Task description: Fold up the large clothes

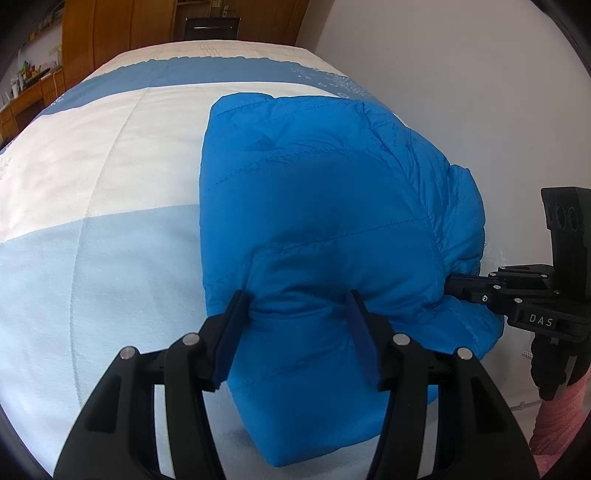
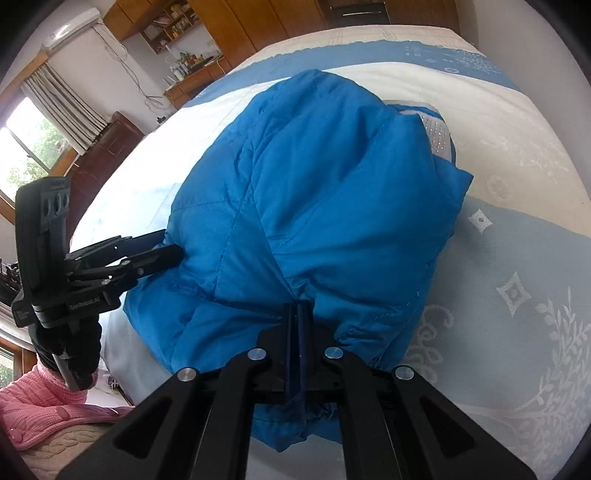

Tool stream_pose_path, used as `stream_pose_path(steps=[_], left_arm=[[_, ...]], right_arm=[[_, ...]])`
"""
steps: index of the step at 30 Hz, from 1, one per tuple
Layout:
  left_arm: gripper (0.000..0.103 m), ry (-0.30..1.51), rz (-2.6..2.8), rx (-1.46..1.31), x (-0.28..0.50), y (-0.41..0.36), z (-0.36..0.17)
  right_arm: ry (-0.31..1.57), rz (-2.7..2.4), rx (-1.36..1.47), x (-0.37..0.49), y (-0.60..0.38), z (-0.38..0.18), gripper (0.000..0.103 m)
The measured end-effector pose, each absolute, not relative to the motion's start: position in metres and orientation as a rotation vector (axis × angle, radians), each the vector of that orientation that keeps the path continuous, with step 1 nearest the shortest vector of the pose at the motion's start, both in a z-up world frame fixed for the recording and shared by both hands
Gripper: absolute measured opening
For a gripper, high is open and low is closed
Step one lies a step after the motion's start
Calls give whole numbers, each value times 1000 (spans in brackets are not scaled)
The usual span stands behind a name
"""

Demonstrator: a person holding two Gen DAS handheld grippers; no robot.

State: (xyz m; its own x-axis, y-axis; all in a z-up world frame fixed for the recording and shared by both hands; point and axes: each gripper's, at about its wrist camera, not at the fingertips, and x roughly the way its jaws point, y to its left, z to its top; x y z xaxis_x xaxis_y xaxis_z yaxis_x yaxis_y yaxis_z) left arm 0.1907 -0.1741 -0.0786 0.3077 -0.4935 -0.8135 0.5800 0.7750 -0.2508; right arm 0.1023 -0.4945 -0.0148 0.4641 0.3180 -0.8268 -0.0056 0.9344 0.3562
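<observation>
Left wrist view: the blue padded jacket [image 1: 314, 206] is lying folded in a thick bundle on the bed cover [image 1: 110, 184], toward the cover's right side, near the white wall [image 1: 461, 74]. The left gripper [image 1: 297, 295] is standing about half spread, with a fat fold of the jacket's near edge bulging between its blue pads [image 1: 229, 332]; both pads are pressing into the fabric. The right gripper [image 1: 458, 284] is coming in from the right, its tips buried in the jacket's right edge. A black-gloved hand [image 1: 554, 369] and a pink sleeve [image 1: 554, 424] are showing below it.

Right wrist view: the right gripper [image 2: 297, 308] is pressed fully together, pinching a thin fold of the jacket [image 2: 314, 192] at its near edge; fabric is trailing out below the fingers. The left gripper [image 2: 173, 251] is entering from the left, tips sunk in the jacket's left edge, held by a black-gloved hand [image 2: 62, 350] with a pink sleeve [image 2: 48, 402]. The jacket is sitting on the patterned bed cover [image 2: 517, 295]. Wooden cupboards [image 2: 229, 22] and a window [image 2: 33, 140] are showing behind.
</observation>
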Motion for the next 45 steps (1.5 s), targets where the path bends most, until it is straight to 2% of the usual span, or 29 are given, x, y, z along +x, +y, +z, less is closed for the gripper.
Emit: stream_pose_path(steps=[21,24,27,29,31,33,35,38,45], left_arm=[[55,1031,-709,66,188,-173,-77],[56,1029,-707,47,187,-169,-72],[62,1034,-708,25,186,-162,-64],[66,1027,-702,23,186,-159,-59],[72,1016,-697,21,185,-154,-53],[76,1000,-696,5,186,-148,-48],[80,988,-694,-8,187,-146,-44],[81,983,-695,-28,191,-142,-42],[83,1043,-734,-72,207,-143,-55]], right_arm=[[1058,197,354,99,-500,-15,1],[1044,210,369,96,-501,-7,6],[1012,225,367,87,-500,4,18],[983,244,371,81,-500,14,40],[941,236,354,74,-501,28,50],[906,230,352,69,-505,38,56],[882,227,372,67,-513,42,69],[877,206,416,69,-527,40,78],[871,233,536,77,-553,19,87]])
